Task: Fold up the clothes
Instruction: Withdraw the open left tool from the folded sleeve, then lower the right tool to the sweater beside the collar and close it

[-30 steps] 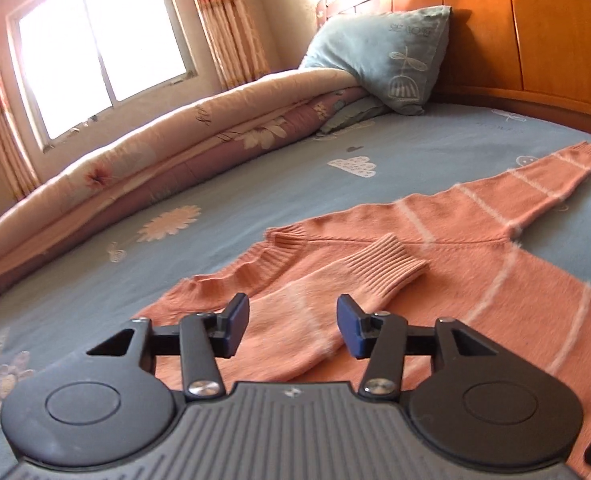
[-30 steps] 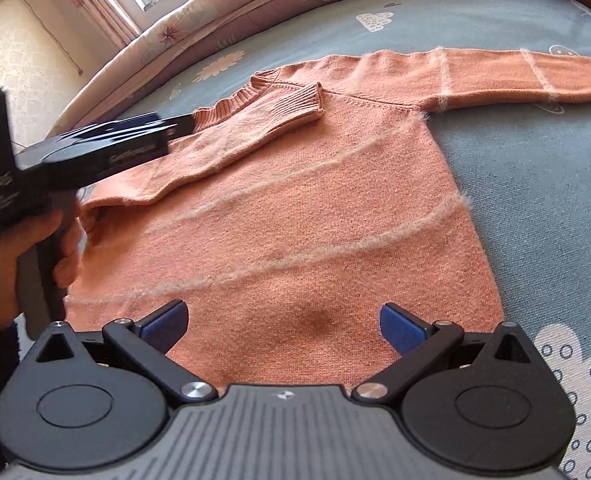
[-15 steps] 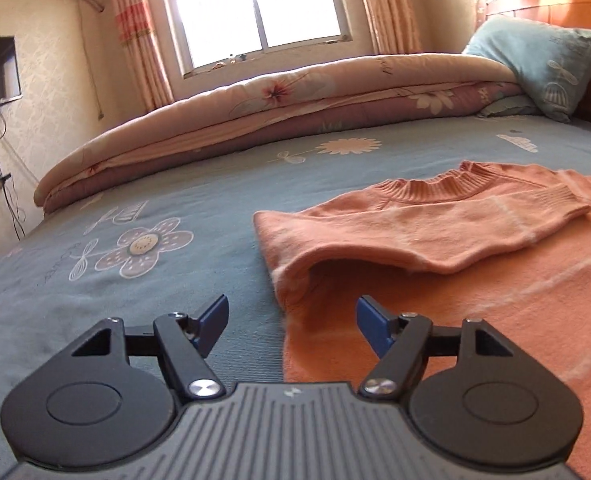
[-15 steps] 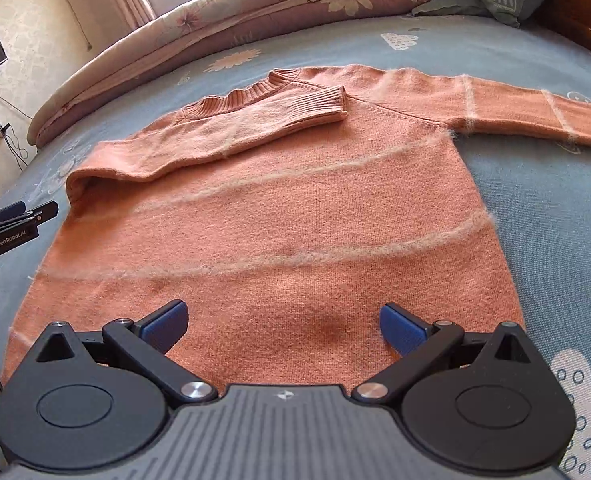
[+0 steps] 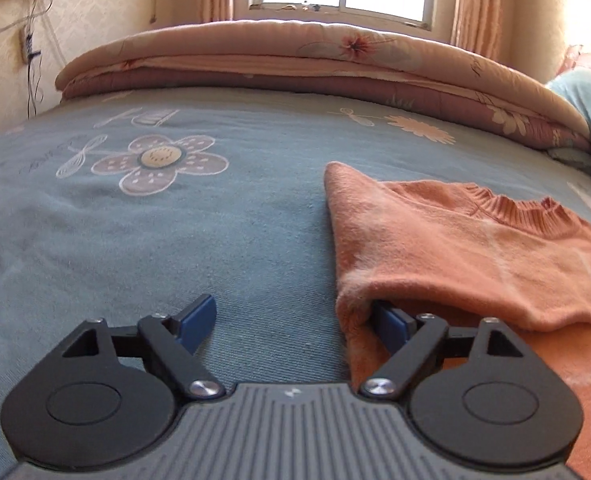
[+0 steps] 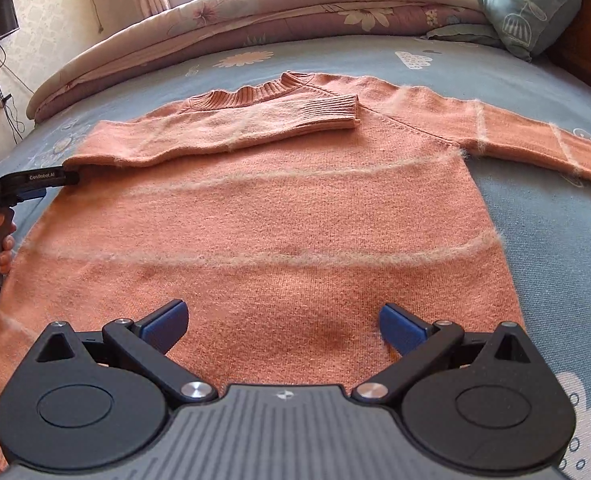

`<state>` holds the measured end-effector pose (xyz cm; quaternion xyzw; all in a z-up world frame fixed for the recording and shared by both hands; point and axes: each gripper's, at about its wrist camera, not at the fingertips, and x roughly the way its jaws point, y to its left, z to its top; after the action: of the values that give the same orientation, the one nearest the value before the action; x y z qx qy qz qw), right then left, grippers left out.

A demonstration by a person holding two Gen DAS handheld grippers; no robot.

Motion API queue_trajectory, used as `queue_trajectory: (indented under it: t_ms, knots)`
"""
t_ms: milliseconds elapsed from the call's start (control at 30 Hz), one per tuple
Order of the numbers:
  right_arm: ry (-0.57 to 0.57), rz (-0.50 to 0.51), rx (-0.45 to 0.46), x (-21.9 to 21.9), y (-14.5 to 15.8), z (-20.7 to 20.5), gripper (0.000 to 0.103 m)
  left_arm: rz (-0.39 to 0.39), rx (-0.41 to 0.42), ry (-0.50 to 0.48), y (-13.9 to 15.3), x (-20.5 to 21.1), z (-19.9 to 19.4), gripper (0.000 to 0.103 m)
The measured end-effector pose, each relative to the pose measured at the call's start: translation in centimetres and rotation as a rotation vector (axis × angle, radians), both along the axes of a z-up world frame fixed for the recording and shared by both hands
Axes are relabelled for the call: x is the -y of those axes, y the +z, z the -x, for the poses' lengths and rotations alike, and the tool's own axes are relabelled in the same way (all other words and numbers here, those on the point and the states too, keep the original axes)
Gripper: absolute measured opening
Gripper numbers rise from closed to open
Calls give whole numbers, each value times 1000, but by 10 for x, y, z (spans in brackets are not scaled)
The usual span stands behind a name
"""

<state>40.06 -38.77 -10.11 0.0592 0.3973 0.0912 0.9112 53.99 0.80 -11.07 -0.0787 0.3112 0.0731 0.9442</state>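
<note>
1. The sweater lies flat on the bed, collar toward the far edge where the rolled quilt runs, hem toward you. Its long axis runs near edge to far edge.
2. One sleeve is folded across the chest, cuff ending just below the collar. The other sleeve stretches out straight toward the right edge of the bed, near the pillow.
3. Your left gripper sits low at the sweater's left side, fingers spread wide, nothing pinched. One finger is tucked under the fold where the sleeve turns back; the other finger rests over bare sheet. The fold edge therefore lies between the two fingers, toward the right one.
4. Your right gripper hovers over the hem, fingers wide apart, holding nothing. Cloth lies straight ahead of and below it.
5. Judgement: the fold is partly made. The outstretched sleeve lies ahead and to the right of your right gripper, well apart from the left one, so the right hand is the nearer for it.
6. Watch the left finger under the fold; pulling away could drag the sleeve askew.
</note>
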Motion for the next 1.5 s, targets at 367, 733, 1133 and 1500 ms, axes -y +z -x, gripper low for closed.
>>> queue_trajectory:
  t_ms: [367,733,1133,1500]
  knots:
    - [11,53,100,-9,-2,7,103,25,30,-40,-3,-10,3,90]
    - [-108,-483,6,16,37,-115,79,77,51,-59,-4,-19,4,91]
    - [-577,-718,-17,38,-17,-184,51,108,62,-45,-4,-21,0,94]
    - [-531,-330,-10,19,22,-194,16,40,16,-73,0,-15,0,95]
